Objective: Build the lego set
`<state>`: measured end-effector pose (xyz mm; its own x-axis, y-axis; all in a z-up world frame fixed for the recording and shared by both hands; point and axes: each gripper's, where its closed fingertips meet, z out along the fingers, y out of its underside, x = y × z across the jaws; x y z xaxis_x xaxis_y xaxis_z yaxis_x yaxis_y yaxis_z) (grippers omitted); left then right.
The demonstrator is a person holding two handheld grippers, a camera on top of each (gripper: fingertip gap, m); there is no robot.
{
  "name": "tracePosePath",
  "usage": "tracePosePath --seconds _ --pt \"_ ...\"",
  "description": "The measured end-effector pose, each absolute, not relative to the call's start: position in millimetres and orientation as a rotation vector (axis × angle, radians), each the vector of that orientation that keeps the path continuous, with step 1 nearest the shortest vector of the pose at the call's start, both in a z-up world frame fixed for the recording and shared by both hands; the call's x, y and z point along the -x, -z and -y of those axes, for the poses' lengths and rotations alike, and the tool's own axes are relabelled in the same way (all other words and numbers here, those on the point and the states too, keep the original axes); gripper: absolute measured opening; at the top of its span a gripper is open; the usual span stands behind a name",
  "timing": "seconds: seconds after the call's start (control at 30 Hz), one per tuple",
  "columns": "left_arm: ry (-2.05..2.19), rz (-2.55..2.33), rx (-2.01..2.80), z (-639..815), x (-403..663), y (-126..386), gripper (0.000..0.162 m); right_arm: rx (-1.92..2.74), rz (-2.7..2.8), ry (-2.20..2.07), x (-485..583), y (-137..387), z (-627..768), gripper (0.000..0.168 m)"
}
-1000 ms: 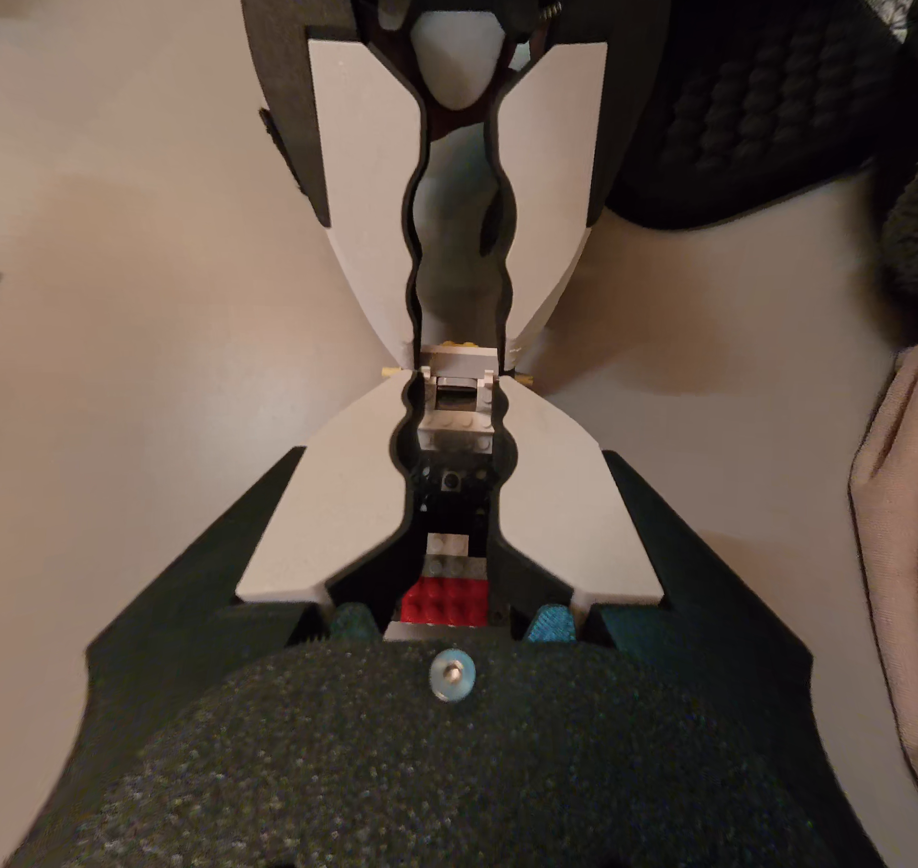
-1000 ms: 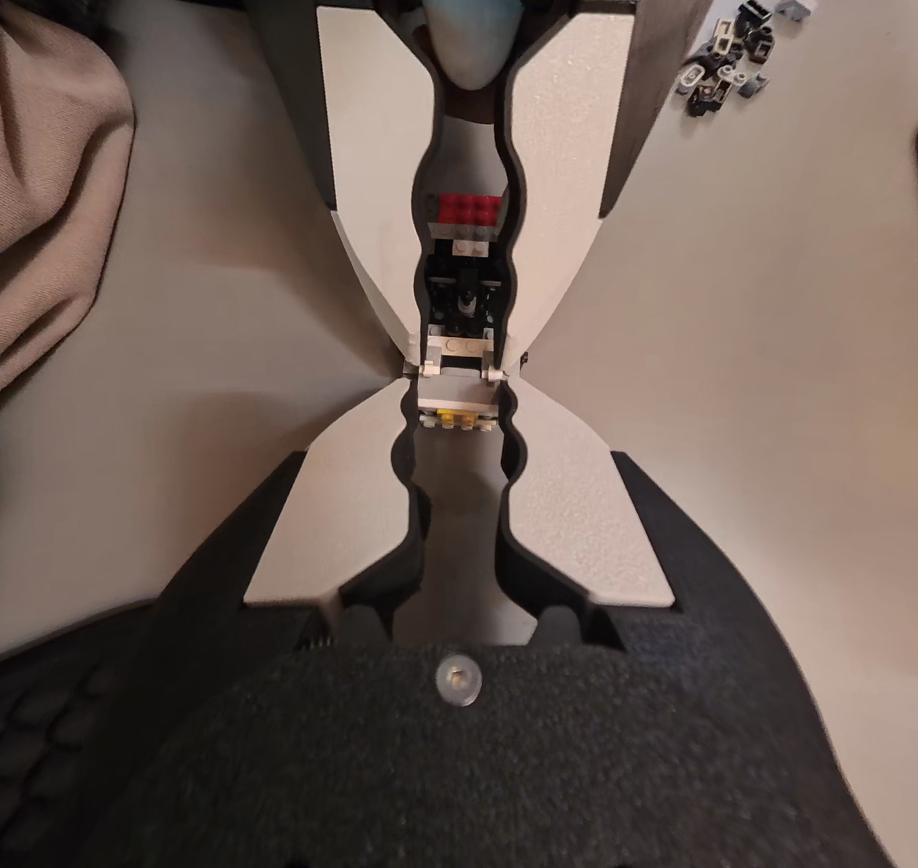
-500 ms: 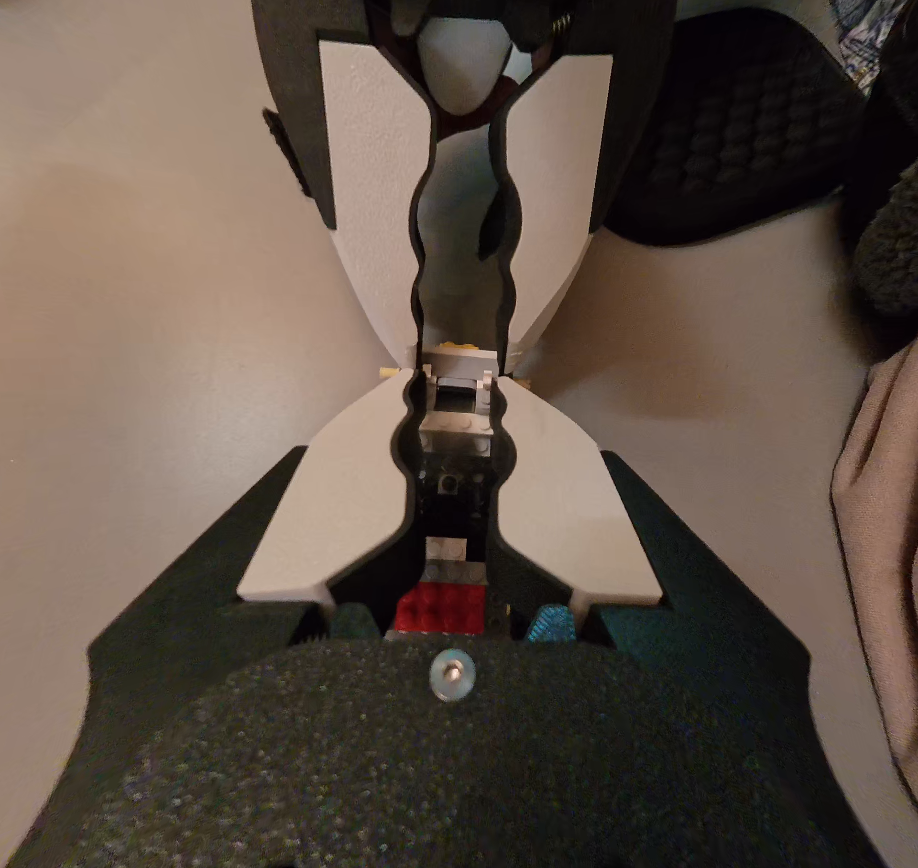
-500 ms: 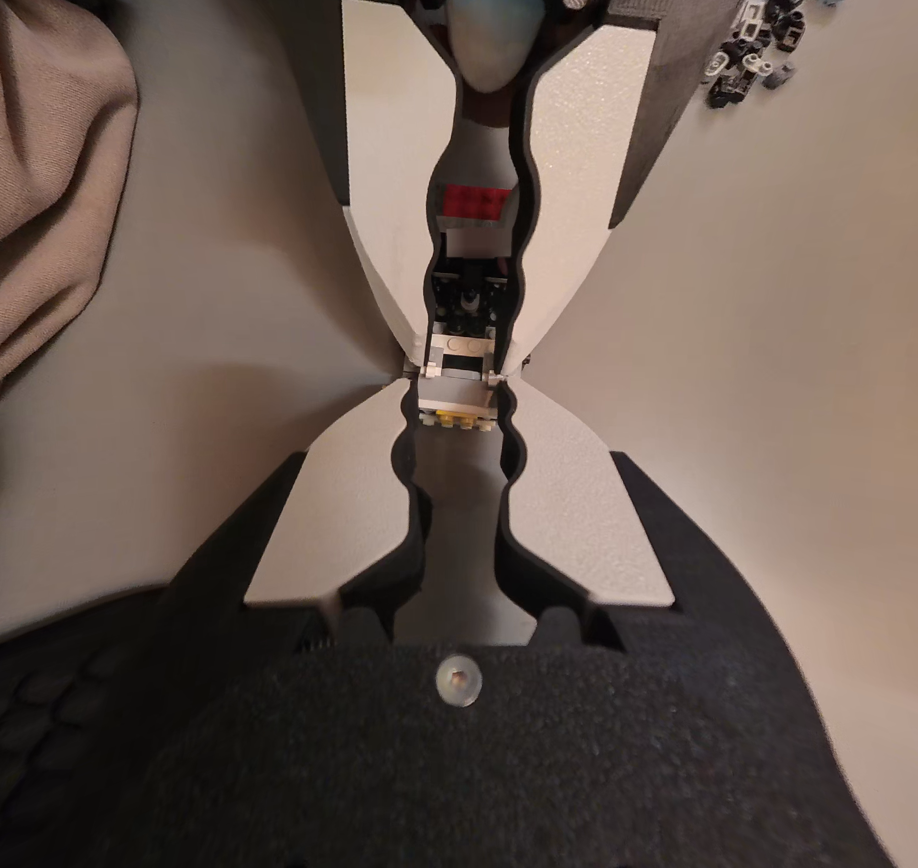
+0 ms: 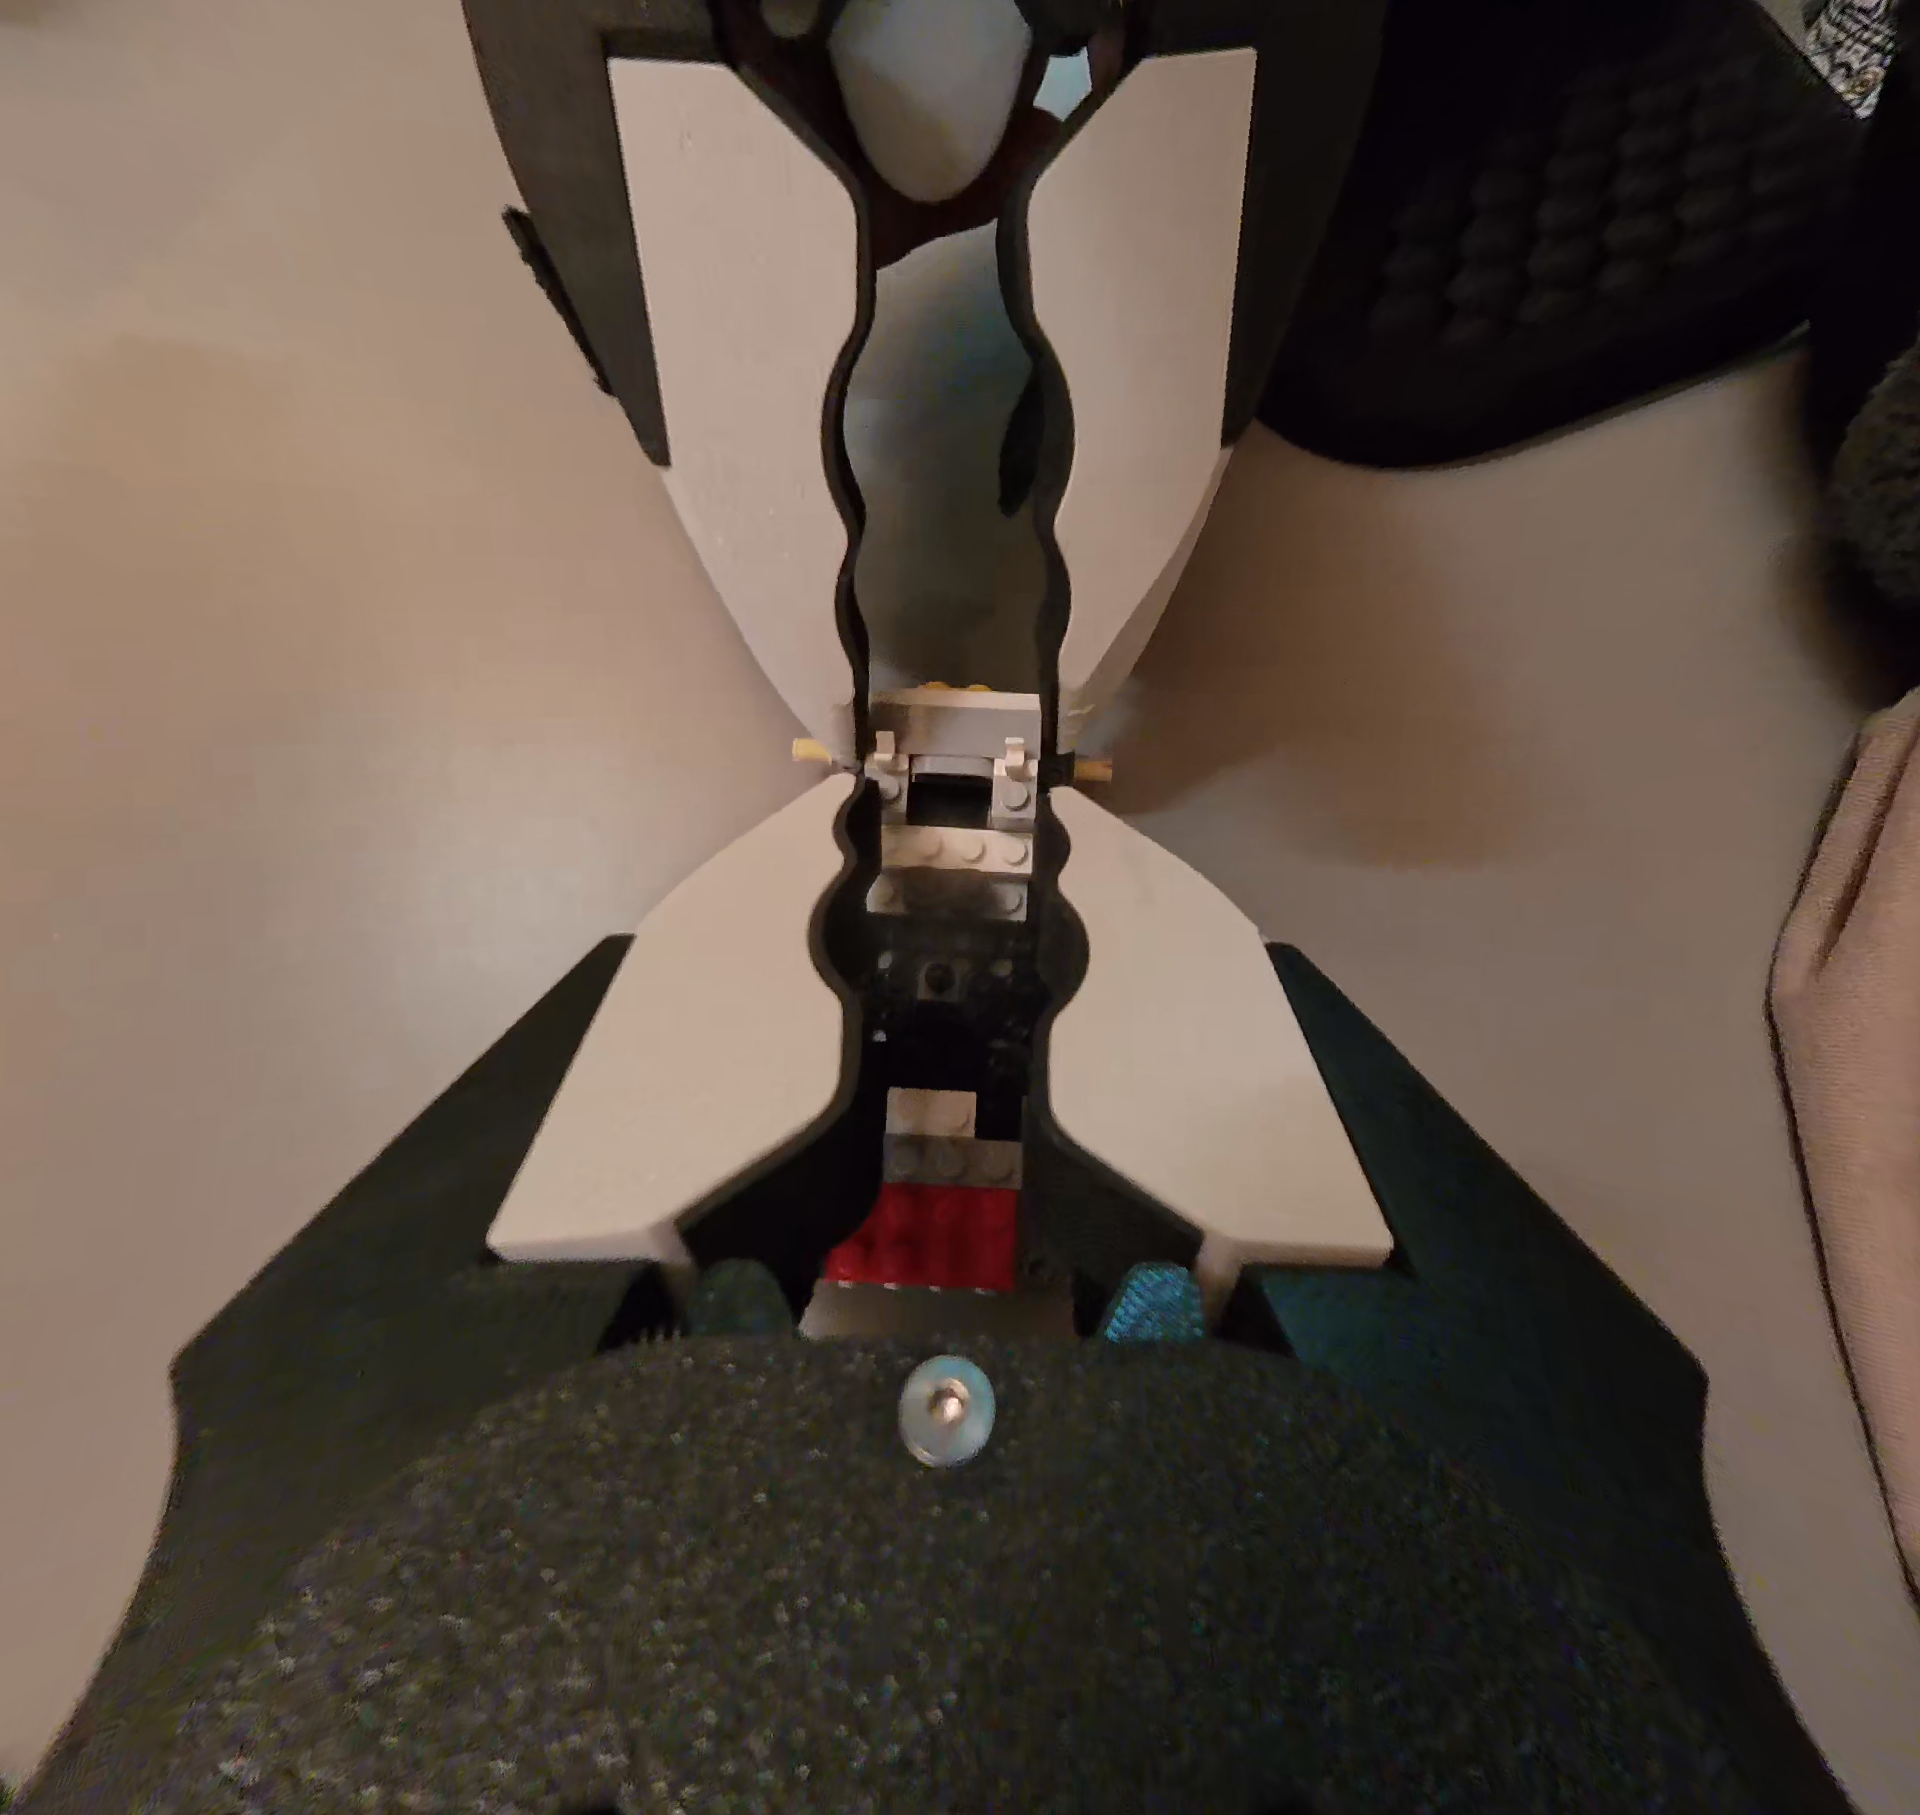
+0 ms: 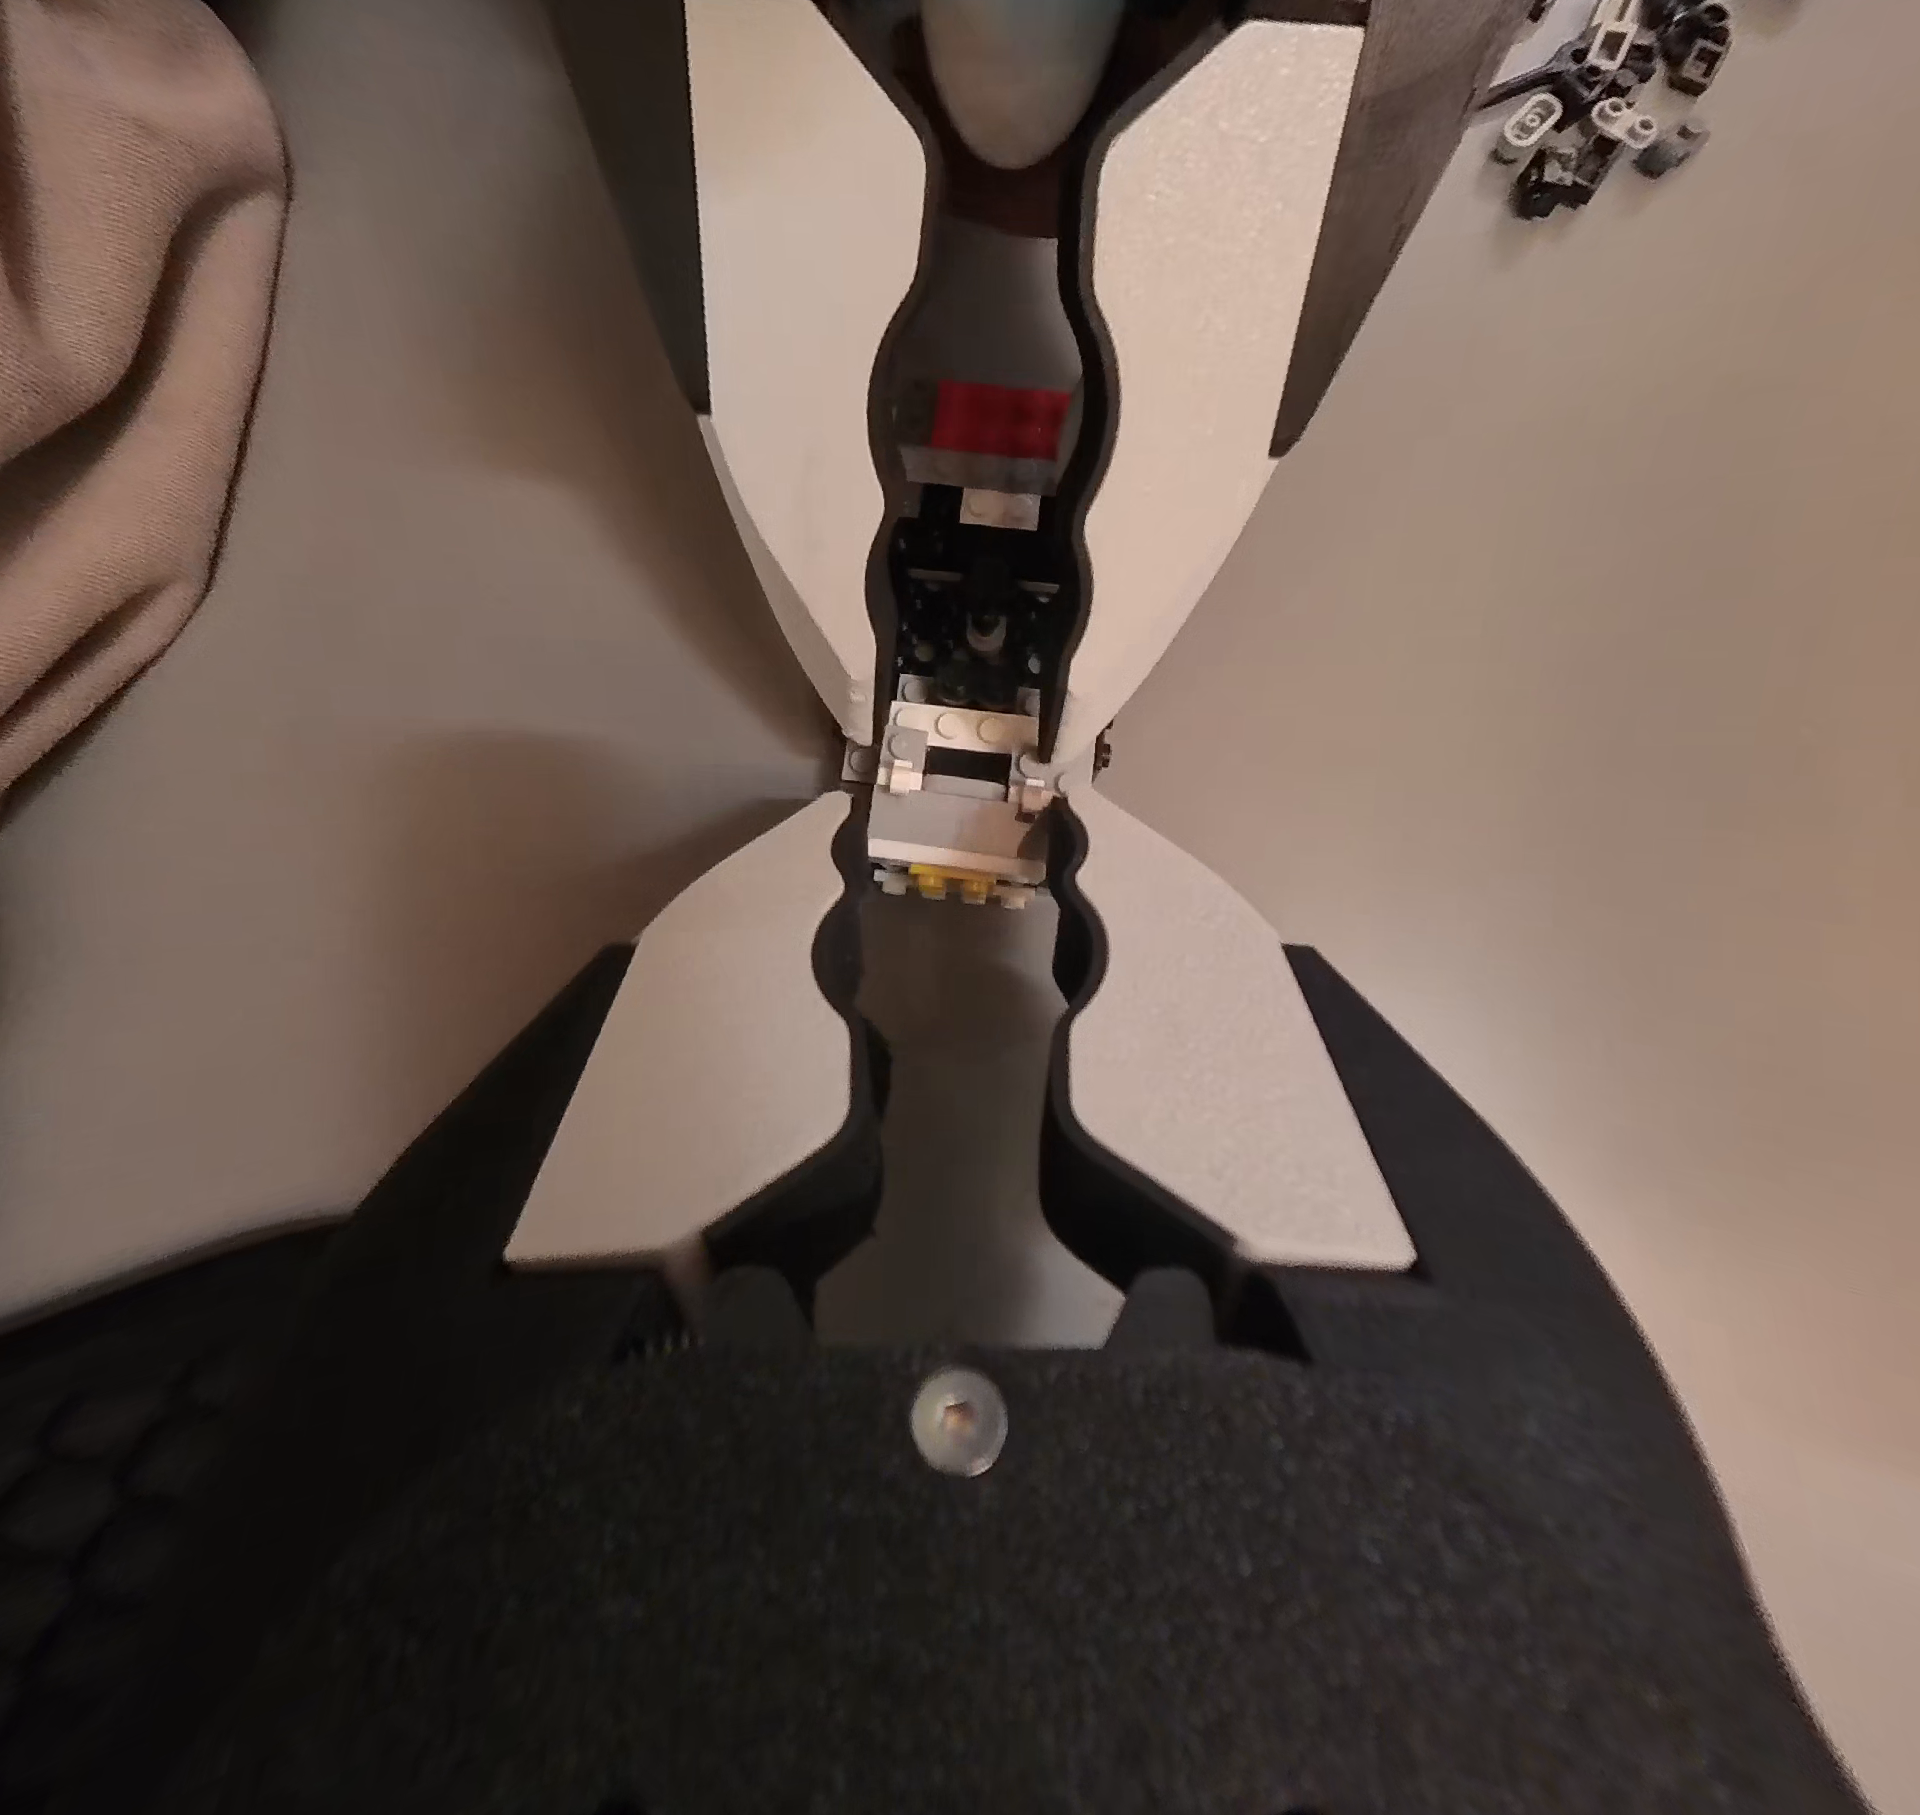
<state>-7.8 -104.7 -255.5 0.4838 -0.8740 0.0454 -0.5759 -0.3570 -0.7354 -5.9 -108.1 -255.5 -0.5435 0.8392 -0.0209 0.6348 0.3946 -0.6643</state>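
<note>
A long lego model (image 5: 956, 996) with a red end (image 5: 925, 1235), a black middle and a grey front with a yellow underside (image 6: 961, 887) is held above the table. My left gripper (image 5: 951, 809) is shut on the model's body, which runs back between its fingers. My right gripper (image 6: 961, 830) faces it tip to tip and is shut on the grey front block (image 6: 951, 820). Small tan pins (image 5: 810, 749) stick out at the model's sides where the fingertips meet. Each view shows the other gripper at the top.
Several loose grey and black lego pieces (image 6: 1600, 82) lie on the beige table (image 6: 1558, 830) at the far right. A beige cloth (image 6: 104, 363) lies at one side. A black textured pad (image 5: 1558, 207) lies beyond the right gripper. The grippers are tip to tip, or close to it.
Both grippers stay clamped on the model, tip to tip. The pair has shifted slightly over the table, so the loose pieces and the cloth drift in the views.
</note>
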Motion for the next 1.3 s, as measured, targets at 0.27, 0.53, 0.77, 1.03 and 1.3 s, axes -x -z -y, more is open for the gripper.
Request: tracePosePath --seconds 0.27,0.53,0.77,1.03,1.3 --pt "0.504 -1.140 2.060 107 32 243 0.036 1.367 2.296 -0.936 15 238 106 0.028" --pt "0.438 -1.091 2.065 116 65 253 0.038 1.549 2.313 -0.714 24 247 104 0.008" --pt "0.531 -1.162 2.150 135 65 270 0.063 1.600 2.386 -0.535 22 255 102 0.004" --pt "0.474 -1.187 2.172 136 63 281 0.054 1.592 2.467 -0.420 23 256 102 0.003" --pt "0.476 -1.188 2.162 136 64 281 0.053 1.584 2.542 -0.354 24 258 102 0.002"
